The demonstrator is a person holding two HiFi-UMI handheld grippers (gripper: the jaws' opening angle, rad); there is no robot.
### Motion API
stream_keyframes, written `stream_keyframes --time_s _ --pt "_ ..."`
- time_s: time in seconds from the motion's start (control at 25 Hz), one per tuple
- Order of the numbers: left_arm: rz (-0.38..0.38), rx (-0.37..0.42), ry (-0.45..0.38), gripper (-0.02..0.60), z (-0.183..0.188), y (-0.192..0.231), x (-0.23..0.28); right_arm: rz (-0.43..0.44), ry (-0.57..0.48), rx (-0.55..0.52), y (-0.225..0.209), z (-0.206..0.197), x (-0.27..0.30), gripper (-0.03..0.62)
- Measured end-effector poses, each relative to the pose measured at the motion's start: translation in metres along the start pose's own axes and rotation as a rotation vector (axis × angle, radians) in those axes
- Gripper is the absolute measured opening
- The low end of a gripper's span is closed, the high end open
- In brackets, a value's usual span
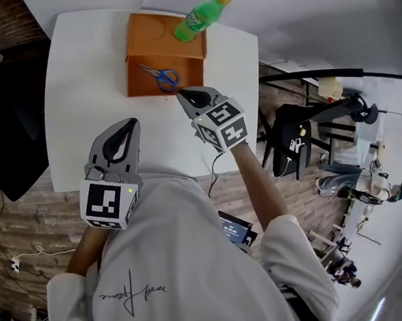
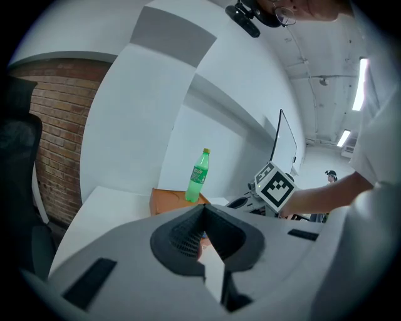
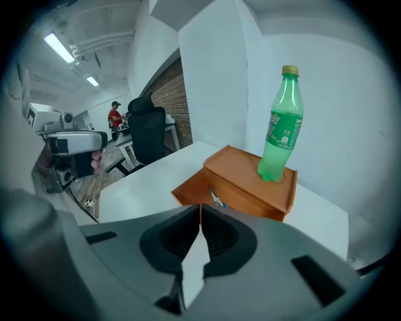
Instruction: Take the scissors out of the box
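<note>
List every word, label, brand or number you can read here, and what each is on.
No text is legible.
Green bottle label: print too blurred to read.
Shirt back: cursive scrawl, unreadable.
Cube on left gripper and cube on right gripper: square marker patterns, no letters.

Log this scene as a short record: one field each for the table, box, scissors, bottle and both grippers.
table: white, bears the box
box: orange, near part open on top, far part covered
scissors: blue handles, lying in the box's open part, untouched
bottle: green, yellow cap, upright on the box's covered part
right gripper: jaws shut, empty, tips by the box's near edge; contact unclear
left gripper: jaws shut, empty, over the table, farther from the box
</note>
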State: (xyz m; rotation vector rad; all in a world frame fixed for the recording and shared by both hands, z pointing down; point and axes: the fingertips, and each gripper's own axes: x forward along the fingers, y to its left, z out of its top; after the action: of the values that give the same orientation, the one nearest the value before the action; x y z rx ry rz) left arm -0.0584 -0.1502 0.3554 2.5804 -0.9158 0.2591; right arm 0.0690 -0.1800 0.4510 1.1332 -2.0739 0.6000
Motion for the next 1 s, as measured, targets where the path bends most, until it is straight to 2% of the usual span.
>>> stream_keyframes --time_s 0.28,0.44,0.64,0.72,0.84,1.0 --pt "-0.034 -0.070 0.022 0.008 -0.006 0.001 0.004 0.018 0.065 -0.039 -0.009 -0.001 0.020 0.012" --pt "-0.029 -0.073 0.031 0.008 -0.007 0.001 0.006 0.030 0.104 -0.057 -0.016 -0.003 0.030 0.012" --pt "-0.021 -0.115 0.049 0.008 -0.013 0.008 0.011 0.041 0.149 -0.043 -0.032 -0.007 0.045 0.014" --pt "-0.017 -0.123 0.055 0.008 -0.014 0.011 0.012 0.042 0.180 -0.060 -0.036 -0.011 0.051 0.023" --pt "-0.015 -0.132 0.062 0.008 -0.016 0.014 0.014 0.041 0.216 -0.087 -0.042 -0.015 0.059 0.074" --pt "-0.013 -0.145 0.072 0.008 -0.019 0.019 0.018 0.047 0.257 -0.105 -0.047 -0.021 0.070 0.081"
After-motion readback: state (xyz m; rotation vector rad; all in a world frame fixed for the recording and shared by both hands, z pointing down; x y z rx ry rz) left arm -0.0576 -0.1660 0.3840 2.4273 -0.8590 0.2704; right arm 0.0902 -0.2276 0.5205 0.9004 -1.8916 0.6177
